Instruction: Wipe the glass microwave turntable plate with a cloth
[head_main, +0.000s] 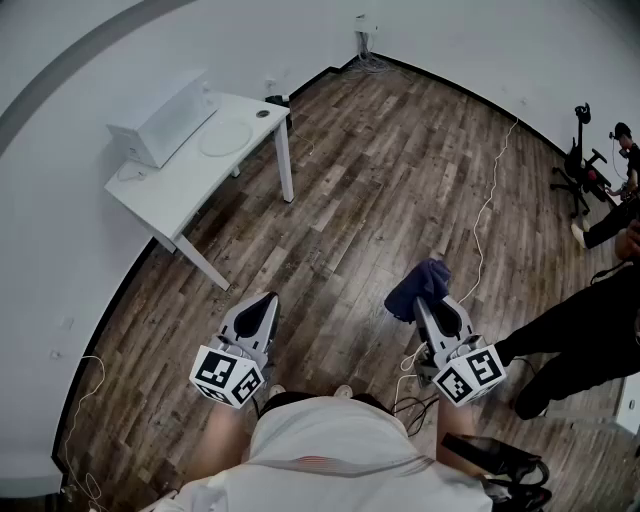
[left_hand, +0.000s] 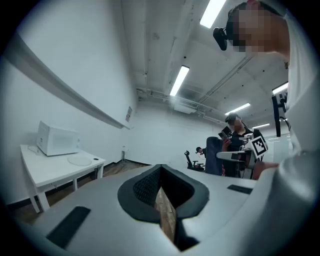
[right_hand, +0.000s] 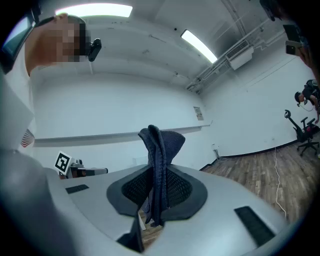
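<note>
Overhead, in the head view, the glass plate (head_main: 225, 137) lies flat on the white table (head_main: 175, 195) in the room's far left corner, just to the right of the microwave (head_main: 160, 125). Being round, it has no long axis. A small dark object (head_main: 262, 113) sits beyond the plate at the table's corner. Both grippers are held low, close to the person's body and well apart from the table, with open wood floor (head_main: 350, 200) between them and it. The left gripper (head_main: 262, 305) points toward the table. The right gripper (head_main: 432, 305) carries a dark blue cloth (head_main: 420, 285) bunched at its tip. Thin cables (head_main: 487, 210) trail over the floor on the right, where another person's leg (head_main: 560, 325) reaches in.

Seen from the left gripper view, the left gripper (left_hand: 162, 192) has its jaws drawn together, leaving only a thin slit through which floor shows. The table (left_hand: 35, 170) stands off to the left with the microwave (left_hand: 57, 140) and plate (left_hand: 79, 160) on top.

From the right gripper view, the right gripper (right_hand: 155, 200) is clamped on the cloth (right_hand: 159, 160), which stands upright from the jaws in folded ridges, its long axis vertical.
</note>
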